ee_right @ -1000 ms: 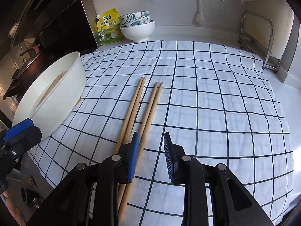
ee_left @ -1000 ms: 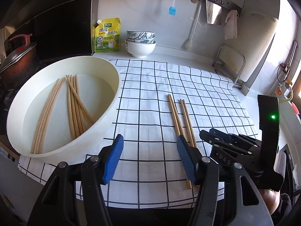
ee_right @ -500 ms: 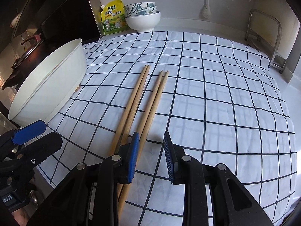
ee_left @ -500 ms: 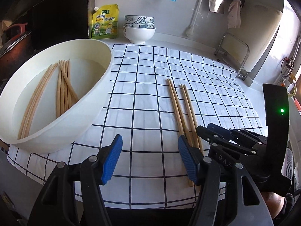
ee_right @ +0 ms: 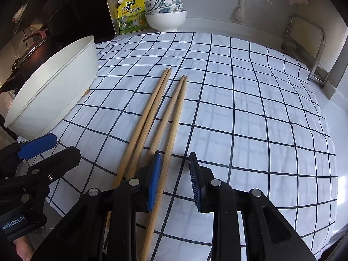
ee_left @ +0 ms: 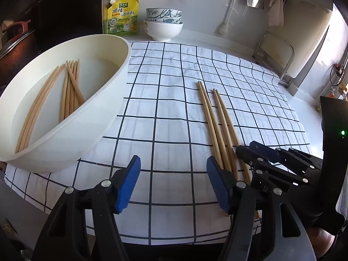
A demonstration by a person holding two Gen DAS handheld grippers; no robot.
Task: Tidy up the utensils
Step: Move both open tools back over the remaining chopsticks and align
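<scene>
Several wooden chopsticks (ee_left: 219, 117) lie side by side in two pairs on the checked cloth (ee_left: 165, 100); they also show in the right wrist view (ee_right: 161, 108). A large white basin (ee_left: 102, 100) at the left holds several more chopsticks (ee_left: 69, 89). My left gripper (ee_left: 171, 182) is open and empty, low over the cloth's near edge, left of the loose chopsticks. My right gripper (ee_right: 174, 180) is open just above their near ends, with the rightmost chopstick running between its jaws. The right gripper also shows in the left wrist view (ee_left: 245, 152).
A yellow seasoning pouch (ee_left: 121, 17) and stacked bowls (ee_left: 164, 25) stand at the back by the wall. A dark pot with a lid (ee_right: 32, 50) sits left of the basin (ee_right: 56, 87). A metal rack (ee_right: 308, 47) stands at the right.
Both grippers have dropped lower and moved forward over the cloth. The right gripper has closed in on the near ends of the loose chopsticks. Both stay open.
</scene>
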